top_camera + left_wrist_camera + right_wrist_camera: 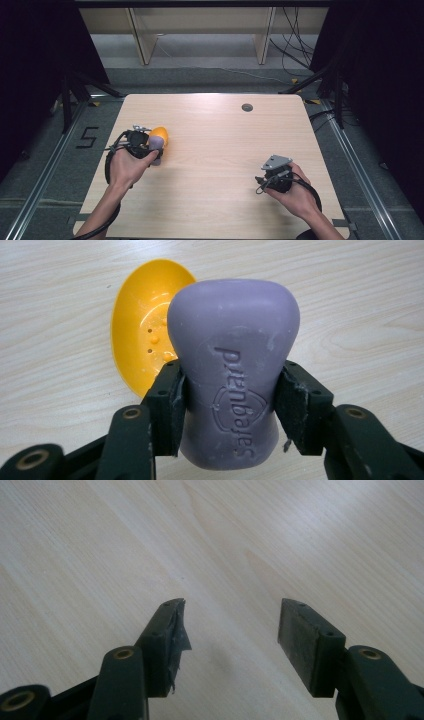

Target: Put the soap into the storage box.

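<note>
High view: light wooden table (210, 165) with a small dark round grommet (247, 107) near its far edge; grey floor around it, a "5" mark (88, 136) taped on the floor at left, black stands and drapes at both sides, pale shelving legs and loose cables beyond. Left gripper (150, 146), held in the person's left hand (126, 166), sits at the table's left with a purple soap bar (156, 144) at its tip, just in front of a yellow soap dish (160, 134). Right gripper (261, 180), in the right hand (295, 192), rests on the near right, well apart from both items. Left gripper view: jaws clamped on the soap bar (232, 375) at its narrow waist, one pad (167, 405) on each flank; the bar's long axis runs straight out along the jaws, embossed lettering facing up. The dish (145, 325) lies on the table beyond and to the left of the bar, its hollow upward, partly hidden behind it. The bar seems raised clear of the wood, though I cannot be sure. Judged from this, the left hand is the nearer one and a short carry forward-left would bring bar over dish. Right gripper view: jaws spread apart, nothing between them, bare pale wood grain beneath; the left pad (175, 635) looks torn
</note>
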`<action>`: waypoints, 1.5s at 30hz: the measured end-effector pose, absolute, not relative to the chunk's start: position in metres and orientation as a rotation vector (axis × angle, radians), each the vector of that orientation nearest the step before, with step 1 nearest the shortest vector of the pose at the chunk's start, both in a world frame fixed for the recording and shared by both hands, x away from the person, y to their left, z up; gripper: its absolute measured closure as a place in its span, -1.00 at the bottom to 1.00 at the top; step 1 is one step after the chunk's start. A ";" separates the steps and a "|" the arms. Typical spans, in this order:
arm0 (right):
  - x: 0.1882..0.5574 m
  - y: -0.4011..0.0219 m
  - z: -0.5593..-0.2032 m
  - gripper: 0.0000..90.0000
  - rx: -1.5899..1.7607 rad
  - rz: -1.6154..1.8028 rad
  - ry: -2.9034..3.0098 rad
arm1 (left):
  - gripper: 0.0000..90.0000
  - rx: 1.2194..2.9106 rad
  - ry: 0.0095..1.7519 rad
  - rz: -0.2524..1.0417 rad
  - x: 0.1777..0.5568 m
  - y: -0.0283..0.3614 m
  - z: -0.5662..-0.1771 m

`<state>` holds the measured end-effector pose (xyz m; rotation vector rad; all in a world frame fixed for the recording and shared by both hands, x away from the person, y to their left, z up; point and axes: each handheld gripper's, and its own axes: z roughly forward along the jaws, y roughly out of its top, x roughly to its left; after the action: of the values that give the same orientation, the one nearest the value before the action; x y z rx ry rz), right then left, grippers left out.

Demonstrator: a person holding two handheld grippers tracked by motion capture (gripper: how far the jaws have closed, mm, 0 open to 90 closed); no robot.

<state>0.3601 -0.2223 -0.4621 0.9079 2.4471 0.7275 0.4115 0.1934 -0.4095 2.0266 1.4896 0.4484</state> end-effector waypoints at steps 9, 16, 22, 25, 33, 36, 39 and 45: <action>0.360 -0.223 -0.462 -0.01 0.909 0.730 2.441 | 0.09 2.016 1.502 0.442 0.420 0.193 -0.407; 0.360 -0.223 -0.462 -0.01 0.911 0.726 2.438 | 0.09 2.029 1.508 0.436 0.426 0.193 -0.404; 0.360 -0.223 -0.463 -0.01 0.908 0.729 2.444 | 0.09 2.019 1.522 0.431 0.432 0.192 -0.404; 0.360 -0.223 -0.463 -0.01 0.907 0.729 2.444 | 0.09 2.020 1.534 0.421 0.434 0.193 -0.404; 0.360 -0.223 -0.463 -0.01 0.906 0.723 2.446 | 0.09 1.996 1.569 0.421 0.442 0.197 -0.406; 0.360 -0.223 -0.463 -0.01 0.906 0.722 2.446 | 0.09 1.998 1.567 0.423 0.445 0.198 -0.404; 0.358 -0.222 -0.464 -0.01 0.931 0.729 2.438 | 0.09 1.988 1.570 0.430 0.447 0.198 -0.403; 0.360 -0.223 -0.463 -0.01 0.913 0.724 2.446 | 0.09 1.975 1.576 0.440 0.451 0.199 -0.404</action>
<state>0.3595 -0.2235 -0.4631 0.9127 2.4462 0.7239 0.4509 0.1993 -0.4038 1.9746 1.5761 0.4396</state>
